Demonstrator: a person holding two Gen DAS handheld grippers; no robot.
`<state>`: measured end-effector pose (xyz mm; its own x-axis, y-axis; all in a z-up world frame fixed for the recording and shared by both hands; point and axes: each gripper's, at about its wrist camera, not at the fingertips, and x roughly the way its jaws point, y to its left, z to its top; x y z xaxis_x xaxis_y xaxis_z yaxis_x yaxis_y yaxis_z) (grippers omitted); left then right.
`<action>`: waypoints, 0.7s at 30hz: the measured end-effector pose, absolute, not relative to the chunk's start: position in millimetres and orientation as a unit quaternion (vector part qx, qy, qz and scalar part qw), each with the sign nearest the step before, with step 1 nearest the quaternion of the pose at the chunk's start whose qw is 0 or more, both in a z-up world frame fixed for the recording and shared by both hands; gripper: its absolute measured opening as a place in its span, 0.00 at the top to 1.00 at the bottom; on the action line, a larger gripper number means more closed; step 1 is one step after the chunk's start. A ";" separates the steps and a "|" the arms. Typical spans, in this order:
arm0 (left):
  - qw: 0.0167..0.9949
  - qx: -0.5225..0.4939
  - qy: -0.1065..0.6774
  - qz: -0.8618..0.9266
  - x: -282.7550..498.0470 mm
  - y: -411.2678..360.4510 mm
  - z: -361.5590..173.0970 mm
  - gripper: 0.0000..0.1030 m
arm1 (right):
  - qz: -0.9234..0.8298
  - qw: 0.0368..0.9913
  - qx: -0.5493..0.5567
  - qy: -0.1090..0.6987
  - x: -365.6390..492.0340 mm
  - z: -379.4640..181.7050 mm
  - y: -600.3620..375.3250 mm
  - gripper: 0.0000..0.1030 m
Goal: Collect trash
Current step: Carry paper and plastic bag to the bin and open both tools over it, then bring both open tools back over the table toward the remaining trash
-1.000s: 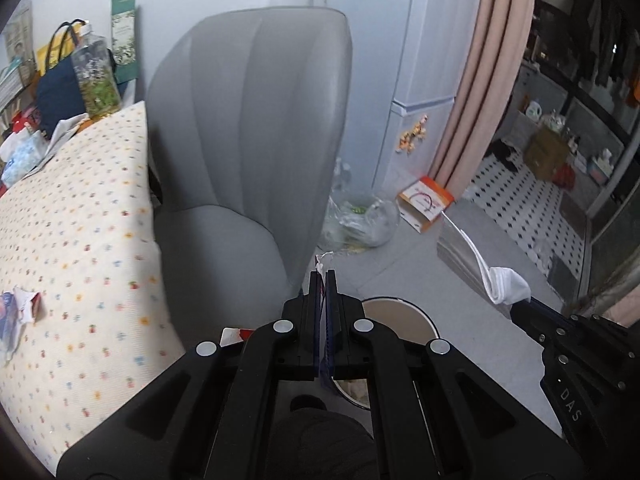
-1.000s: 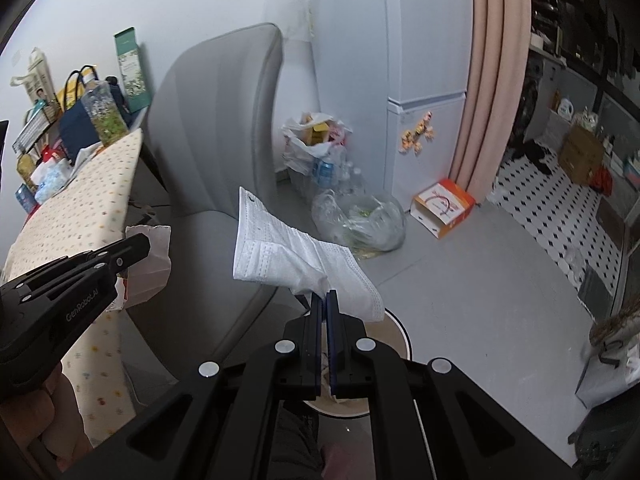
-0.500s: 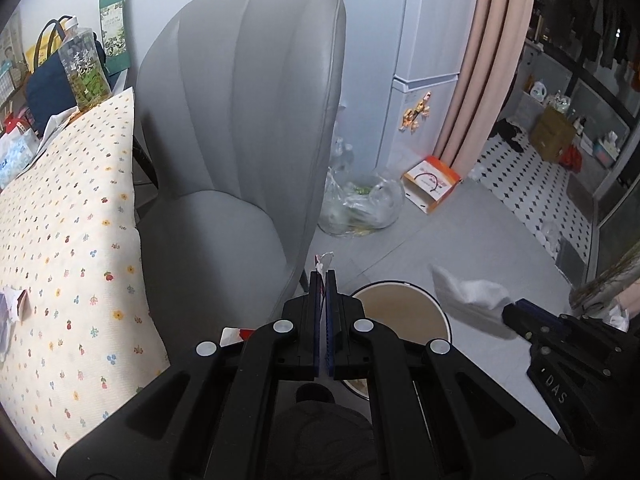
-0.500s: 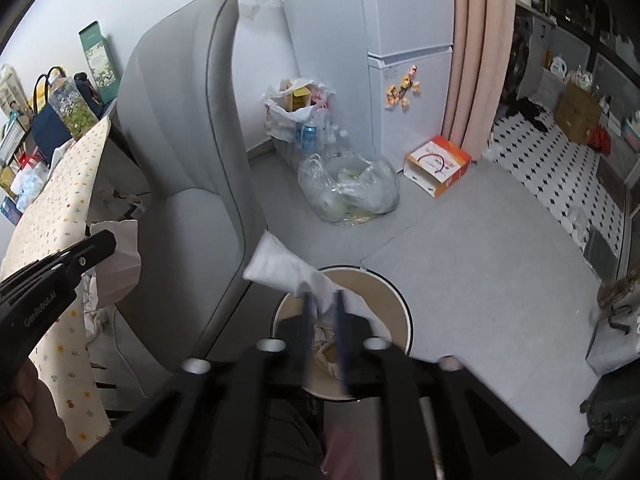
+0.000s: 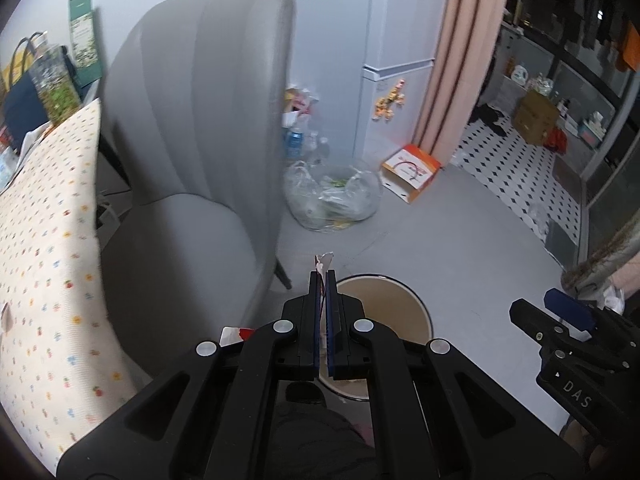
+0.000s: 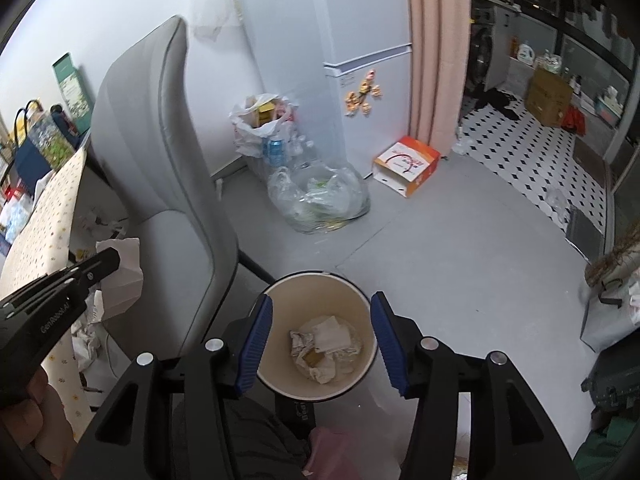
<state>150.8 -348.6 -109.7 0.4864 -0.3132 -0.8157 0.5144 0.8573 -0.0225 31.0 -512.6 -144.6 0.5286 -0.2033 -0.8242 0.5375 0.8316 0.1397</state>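
Note:
A round cream trash bin [image 6: 362, 296] stands on the grey floor beside the chair, with crumpled paper and a white face mask [image 6: 332, 332] lying in it. My right gripper [image 6: 320, 300] hovers right over the bin; its jaws are opening and hold nothing. In the left wrist view it shows at the right edge [image 5: 536, 312]. My left gripper [image 5: 324, 276] is shut on a white paper wrapper [image 5: 323, 261] with a red patch, just left of the bin [image 5: 404, 286]. The right wrist view shows that gripper [image 6: 112, 260] from the side, with the white wrapper [image 6: 122, 276] hanging from it.
A grey padded chair [image 5: 192, 152] stands close on the left, and a table with a dotted cloth [image 5: 44, 240] beyond it. A clear plastic bag of waste [image 6: 316, 200], a white bag of bottles [image 6: 264, 128], an orange box [image 6: 406, 166] and a white fridge [image 6: 360, 40] stand behind the bin.
My right gripper went from shut on the white mask to open, and the mask dropped into the bin. Both grippers moved down and closer to the bin. The left one stayed shut.

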 end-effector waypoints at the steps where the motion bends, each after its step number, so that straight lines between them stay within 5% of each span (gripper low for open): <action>1: 0.852 0.115 0.446 -0.249 149.0 -355.2 -110.5 0.97 | -0.224 0.852 0.194 0.432 25.9 -143.2 -517.4 0.51; 10: 0.822 0.117 0.457 -0.321 133.6 -403.7 -115.4 0.96 | -0.274 0.844 0.208 0.412 -12.8 -132.5 -549.5 0.50; 11: 0.816 0.112 0.459 -0.332 133.1 -407.0 -115.1 0.86 | -0.278 0.843 0.209 0.411 -15.7 -132.1 -551.4 0.50; 12: 0.811 0.110 0.464 -0.338 133.4 -409.5 -115.5 0.55 | -0.280 0.842 0.210 0.410 -16.2 -132.6 -551.5 0.50; 14: 0.814 0.099 0.456 -0.345 133.3 -407.3 -112.3 0.27 | -0.281 0.841 0.213 0.410 -17.8 -133.6 -552.0 0.50; 19: 0.831 0.079 0.450 -0.318 144.7 -384.2 -103.1 0.22 | -0.271 0.845 0.211 0.410 -7.3 -133.2 -541.9 0.47; 21: 0.839 0.073 0.444 -0.306 147.2 -372.9 -98.1 0.12 | -0.264 0.849 0.208 0.408 -1.0 -131.4 -537.3 0.47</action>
<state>147.2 -372.9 -98.1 0.4183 -0.4482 -0.7900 0.5772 0.8028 -0.1498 -1.0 -537.3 -131.4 0.5276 -0.2789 -0.8024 0.6176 0.7745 0.1369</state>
